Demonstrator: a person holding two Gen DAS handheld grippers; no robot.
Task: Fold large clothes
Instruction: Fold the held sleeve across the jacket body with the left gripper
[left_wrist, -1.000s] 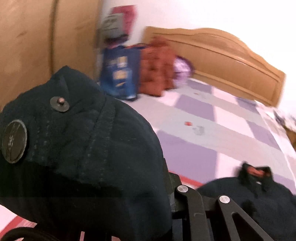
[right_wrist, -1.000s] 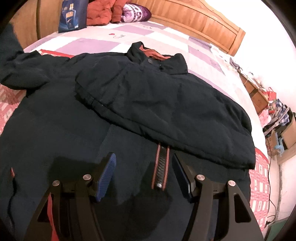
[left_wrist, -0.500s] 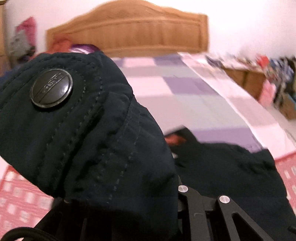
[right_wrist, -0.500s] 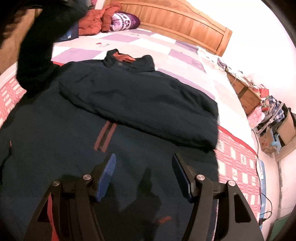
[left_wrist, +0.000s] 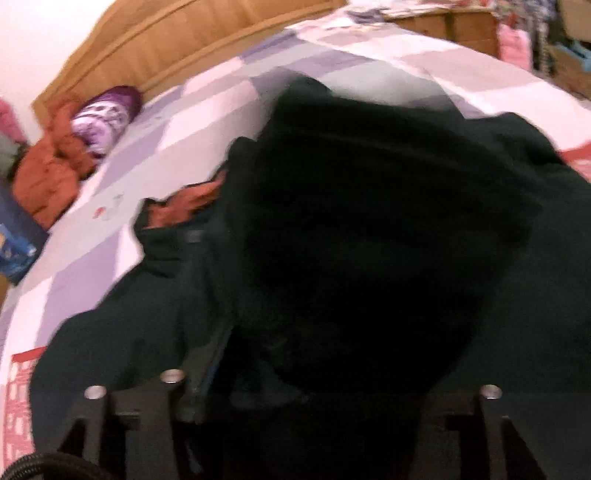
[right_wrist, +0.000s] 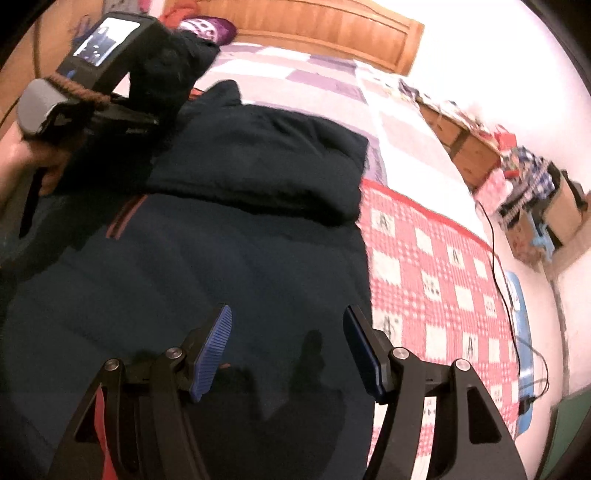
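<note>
A large dark navy jacket (right_wrist: 229, 236) lies spread on the bed, one sleeve folded across its chest (right_wrist: 266, 166). Its rust-lined collar shows in the left wrist view (left_wrist: 184, 206). My left gripper (right_wrist: 162, 70) holds the other sleeve's cuff (left_wrist: 351, 240) above the collar area; the cloth hangs over the fingers and hides them. My right gripper (right_wrist: 287, 347) is open and empty, hovering over the jacket's lower body near its right edge.
The bed has a purple-checked sheet (left_wrist: 207, 107) and a red-checked blanket (right_wrist: 436, 266). A wooden headboard (right_wrist: 325, 33) stands behind. Orange clothing and a purple pillow (left_wrist: 99, 118) lie near it. A cable (right_wrist: 506, 280) and cluttered furniture (right_wrist: 517, 166) are at the right.
My left gripper has swung the held sleeve rightward over the jacket's collar and chest. My right gripper has shifted toward the jacket's right edge, staying open.
</note>
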